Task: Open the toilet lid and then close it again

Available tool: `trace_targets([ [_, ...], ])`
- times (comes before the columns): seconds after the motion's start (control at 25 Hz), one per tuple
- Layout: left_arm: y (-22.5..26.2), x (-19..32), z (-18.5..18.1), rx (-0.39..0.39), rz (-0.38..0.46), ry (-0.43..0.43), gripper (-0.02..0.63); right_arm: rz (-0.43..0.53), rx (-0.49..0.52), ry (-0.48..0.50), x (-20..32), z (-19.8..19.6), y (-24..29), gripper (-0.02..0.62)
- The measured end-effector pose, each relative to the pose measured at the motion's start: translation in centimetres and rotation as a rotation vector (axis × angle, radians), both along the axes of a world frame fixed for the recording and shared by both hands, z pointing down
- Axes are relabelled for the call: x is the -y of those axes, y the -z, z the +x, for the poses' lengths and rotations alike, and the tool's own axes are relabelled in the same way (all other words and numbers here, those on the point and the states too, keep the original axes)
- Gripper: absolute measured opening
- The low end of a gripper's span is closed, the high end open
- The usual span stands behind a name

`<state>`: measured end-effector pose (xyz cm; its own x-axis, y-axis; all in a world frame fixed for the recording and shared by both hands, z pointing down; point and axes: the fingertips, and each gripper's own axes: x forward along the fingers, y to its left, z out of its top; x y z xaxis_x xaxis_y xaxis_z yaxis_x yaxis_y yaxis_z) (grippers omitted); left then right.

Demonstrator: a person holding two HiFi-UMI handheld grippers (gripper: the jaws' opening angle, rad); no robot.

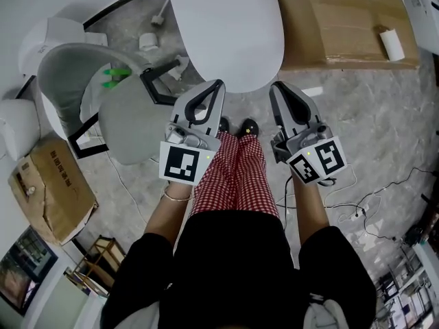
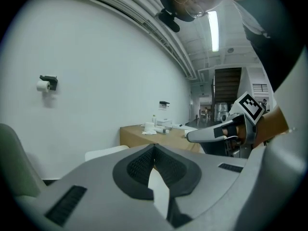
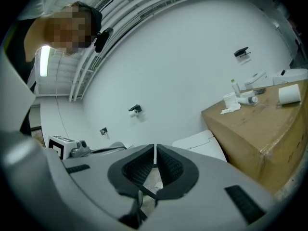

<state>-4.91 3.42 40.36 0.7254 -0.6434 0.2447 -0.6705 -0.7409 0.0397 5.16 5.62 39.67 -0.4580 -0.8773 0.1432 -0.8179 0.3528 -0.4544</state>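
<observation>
Marble floor (image 1: 370, 115), toilet lid (image 1: 226, 33) down, claws (image 1: 219, 83) (image 1: 274, 86) closed

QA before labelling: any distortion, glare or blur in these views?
Head view: evenly lit and sharp, though the white toilet lid is nearly featureless. Left gripper view: heavy fisheye, dark corners, bowed wall lines, ceiling light blown out. Right gripper view: same fisheye and vignette, light strip glaring at the left edge.
</observation>
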Motion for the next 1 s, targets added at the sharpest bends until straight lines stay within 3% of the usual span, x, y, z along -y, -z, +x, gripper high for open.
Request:
trace_targets([
  [1.0, -11.5, -2.8, -0.7, 0.023, -0.165, -0.004, 0.003, -0.153, 0.016, 0.005, -1.5, -2.7, -10.8, 0.023],
])
